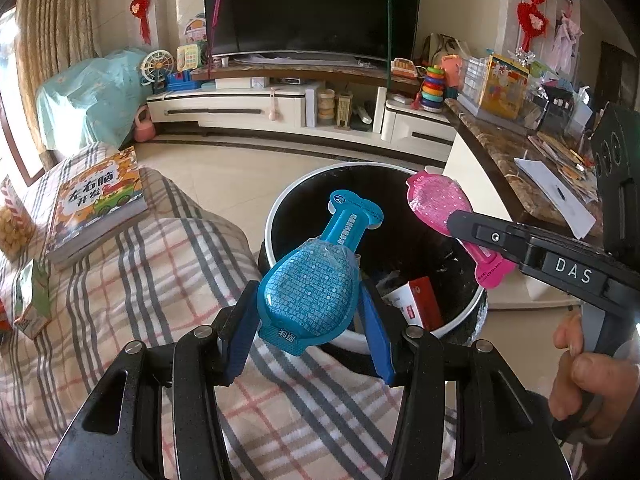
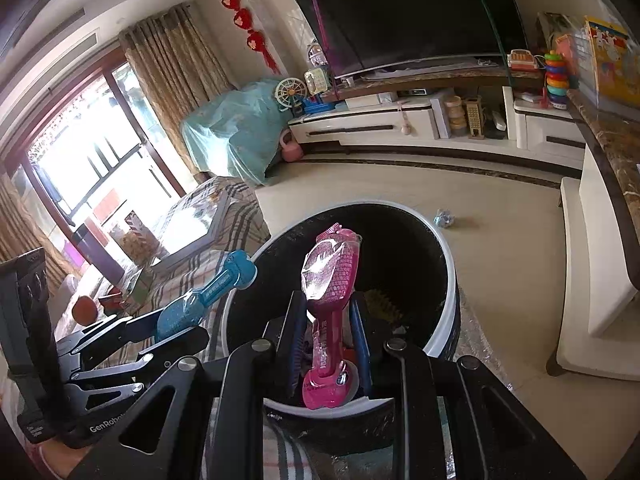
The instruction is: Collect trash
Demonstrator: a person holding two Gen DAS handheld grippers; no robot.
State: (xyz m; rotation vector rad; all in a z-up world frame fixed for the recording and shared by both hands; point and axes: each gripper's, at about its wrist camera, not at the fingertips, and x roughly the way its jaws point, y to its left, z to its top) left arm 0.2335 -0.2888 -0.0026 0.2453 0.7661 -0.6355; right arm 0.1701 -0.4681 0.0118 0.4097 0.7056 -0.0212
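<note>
My left gripper [image 1: 308, 288] is shut on a blue blister pack [image 1: 308, 284], whose narrow end points up over the near rim of a black trash bin with a white rim [image 1: 460, 318]. My right gripper [image 2: 326, 306] is shut on the narrow stem of a pink blister pack [image 2: 330, 276], held upright above the bin's [image 2: 450, 272] opening. In the left wrist view the right gripper [image 1: 460, 224] comes in from the right with the pink pack [image 1: 434, 204] over the bin's far right rim. In the right wrist view the left gripper [image 2: 182, 326] and blue pack [image 2: 208, 296] sit left of the bin.
A red and white box [image 1: 420, 302] lies inside the bin. A plaid-covered surface [image 1: 160, 280] with a book [image 1: 100, 204] lies left of it. A marble-topped counter [image 1: 500, 152] stands to the right. A crumpled wrapper [image 2: 444, 218] lies on the floor beyond the bin.
</note>
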